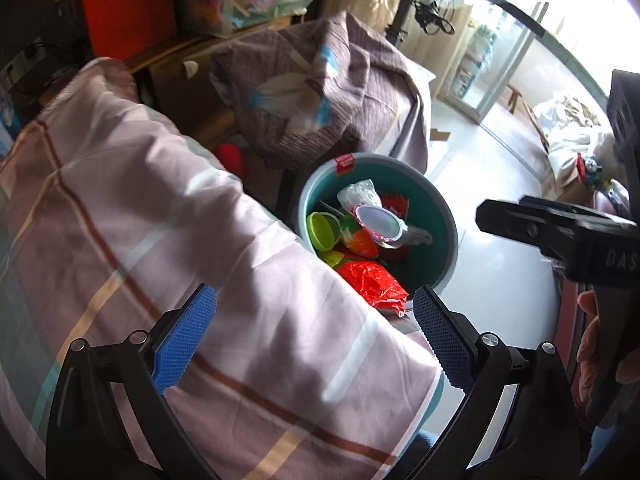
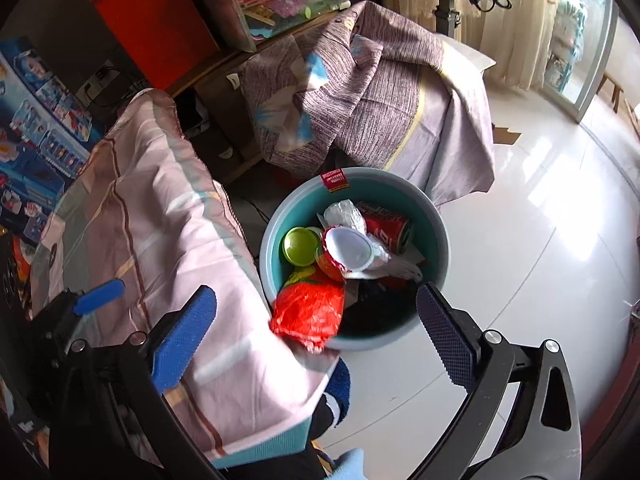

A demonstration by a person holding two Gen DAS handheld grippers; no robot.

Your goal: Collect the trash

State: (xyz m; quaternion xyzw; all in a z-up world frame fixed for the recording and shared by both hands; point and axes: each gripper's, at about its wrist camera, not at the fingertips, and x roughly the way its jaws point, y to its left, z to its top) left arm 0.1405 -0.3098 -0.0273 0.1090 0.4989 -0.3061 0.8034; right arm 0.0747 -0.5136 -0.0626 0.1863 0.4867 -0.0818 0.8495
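A teal trash bin (image 1: 444, 216) (image 2: 276, 216) stands on the white floor beside a surface covered in pink plaid cloth (image 1: 160, 220) (image 2: 160, 216). It holds a green cup (image 1: 323, 231) (image 2: 301, 246), a foil-lidded cup (image 1: 380, 222) (image 2: 347, 255), a red can (image 2: 390, 227), clear plastic and more. A crumpled red plastic wrapper (image 1: 374, 286) (image 2: 310, 312) lies at the bin's near rim by the cloth edge. My left gripper (image 1: 314, 344) is open and empty above the cloth. My right gripper (image 2: 316, 338) is open and empty above the wrapper and bin; it also shows in the left wrist view (image 1: 556, 236).
A heap under brown striped fabric (image 1: 320, 92) (image 2: 372, 92) stands behind the bin. Boxes, a red panel (image 2: 152, 20) and a wooden cabinet are at the back. Glossy white floor (image 2: 540, 240) spreads right toward a glass door.
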